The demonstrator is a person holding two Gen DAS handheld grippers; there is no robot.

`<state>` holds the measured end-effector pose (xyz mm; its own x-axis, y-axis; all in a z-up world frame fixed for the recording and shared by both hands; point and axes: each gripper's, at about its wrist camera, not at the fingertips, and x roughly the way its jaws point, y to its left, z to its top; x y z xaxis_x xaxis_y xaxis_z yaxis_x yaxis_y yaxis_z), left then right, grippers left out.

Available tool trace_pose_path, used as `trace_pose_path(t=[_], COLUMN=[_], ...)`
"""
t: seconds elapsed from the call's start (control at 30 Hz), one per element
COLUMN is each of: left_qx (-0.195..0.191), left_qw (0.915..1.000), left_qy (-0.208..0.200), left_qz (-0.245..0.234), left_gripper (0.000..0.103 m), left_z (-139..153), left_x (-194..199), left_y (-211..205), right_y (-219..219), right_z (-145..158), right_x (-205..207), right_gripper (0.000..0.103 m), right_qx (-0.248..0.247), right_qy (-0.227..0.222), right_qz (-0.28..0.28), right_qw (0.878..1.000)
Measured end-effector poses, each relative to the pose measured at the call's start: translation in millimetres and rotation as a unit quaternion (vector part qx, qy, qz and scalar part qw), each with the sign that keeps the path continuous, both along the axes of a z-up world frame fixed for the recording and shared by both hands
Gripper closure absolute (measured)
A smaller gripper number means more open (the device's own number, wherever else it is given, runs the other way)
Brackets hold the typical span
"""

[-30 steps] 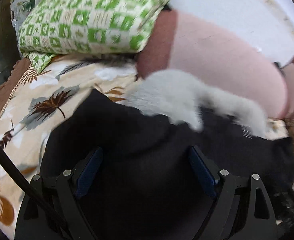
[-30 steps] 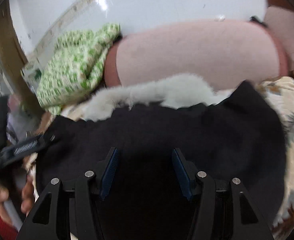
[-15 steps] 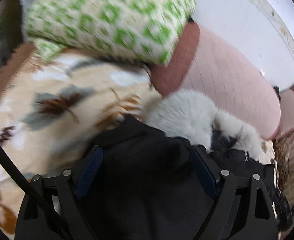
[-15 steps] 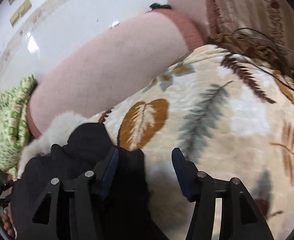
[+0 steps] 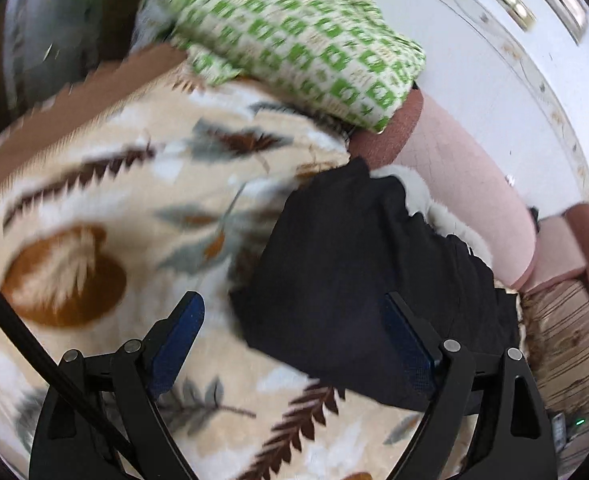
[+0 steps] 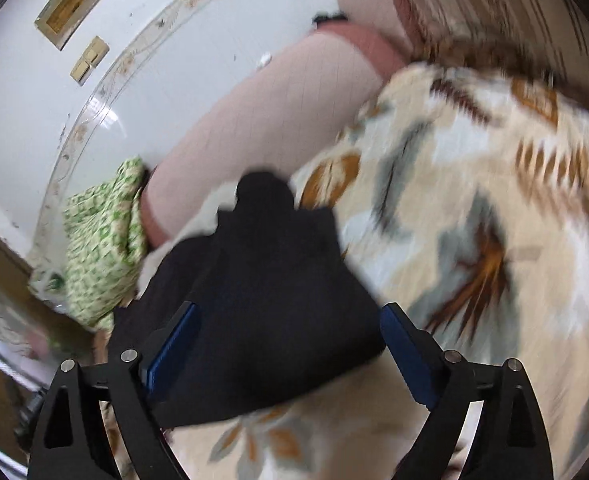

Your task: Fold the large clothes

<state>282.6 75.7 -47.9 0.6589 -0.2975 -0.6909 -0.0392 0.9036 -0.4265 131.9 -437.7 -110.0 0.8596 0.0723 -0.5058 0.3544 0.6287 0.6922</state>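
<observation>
Both grippers tilt down toward the bed. The left gripper [image 5: 294,344] has its jaws spread wide; the black garment [image 5: 358,280] lies between and beyond the blue pads [image 5: 406,344], but neither pad presses on it, so nothing is held. The right gripper [image 6: 290,348] also stands wide apart, its jaws having just been opening; the near edge of the same black garment [image 6: 262,304] lies between the pads [image 6: 170,348], free of any grip.

The garment rests in a folded heap on the leaf-patterned blanket [image 5: 106,240], at the far side of the bed, against a pink bolster [image 5: 466,184]. A white fur trim [image 5: 418,196] peeks out along the garment's far edge, mostly covered by the black cloth. A green-and-white checked pillow [image 5: 306,44] lies to the far left, its end overlapping the bolster. Behind runs a white wall [image 6: 34,92].

The blanket is smeared by motion blur in both views. Neither hand shows, and the garment's shape cannot be made out.
</observation>
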Motion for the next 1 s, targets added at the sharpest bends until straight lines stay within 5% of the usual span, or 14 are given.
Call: trace_pose_path(t=[0.2, 0.4, 0.57, 0.77, 1.0], left_qx=[-0.064, -0.169, -0.173, -0.178, -0.225], left_qw=[0.9975, 0.9839, 0.9831, 0.9793, 0.9648], left_qy=[0.031, 0.054, 0.046, 0.069, 0.061], left_qz=[-0.005, -0.022, -0.039, -0.069, -0.121], left_gripper=[0.014, 0.014, 0.014, 0.014, 0.008], left_z=[-34.0, -54.7, -62.8, -89.3, -104.0], left_x=[11.0, 33.1, 43.2, 61.2, 78.9], left_y=[17.1, 26.9, 22.4, 11.9, -6.1], right_y=[17.0, 12.7, 7.2, 2.7, 3.5], right_z=[-30.2, -53.9, -76.8, -79.7, -78.5], right_x=[7.5, 18.7, 37.0, 50.0, 68.3], right_gripper=[0.009, 0.009, 0.009, 0.007, 0.000], right_qx=[0.014, 0.054, 0.117, 0.120, 0.124], right_qy=[0.030, 0.040, 0.030, 0.008, -0.010], right_qz=[0.006, 0.013, 0.041, 0.048, 0.073], right_qw=[0.999, 0.998, 0.992, 0.992, 0.990])
